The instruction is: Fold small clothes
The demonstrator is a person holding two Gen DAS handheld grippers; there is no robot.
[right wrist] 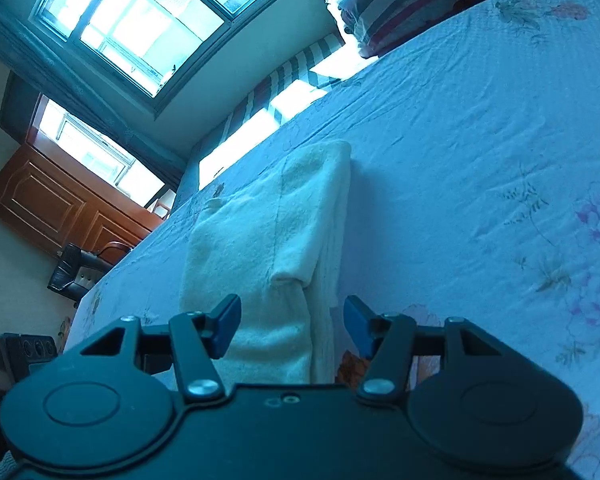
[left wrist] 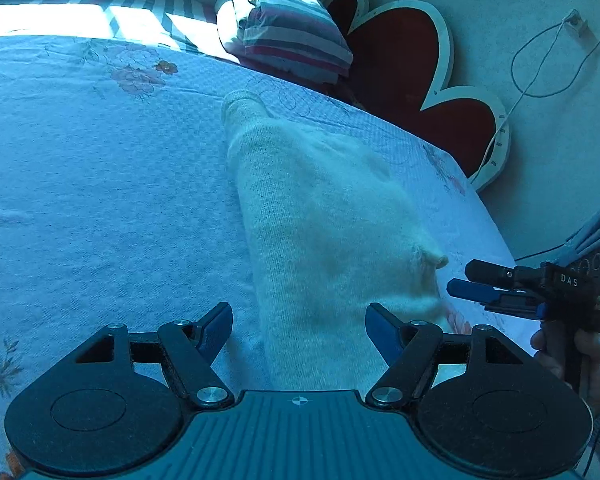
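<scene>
A small white knitted garment lies folded into a long strip on the floral bedsheet. My left gripper is open above its near end, fingers on either side of the cloth, holding nothing. My right gripper comes in from the right, just off the garment's right edge; in that view its fingers look close together. In the right wrist view the right gripper is open, with the garment stretching away between its fingers.
A striped pillow and a red headboard stand at the bed's far end. A white cable hangs on the wall. The bed edge runs along the right. A window and wooden cabinet lie beyond.
</scene>
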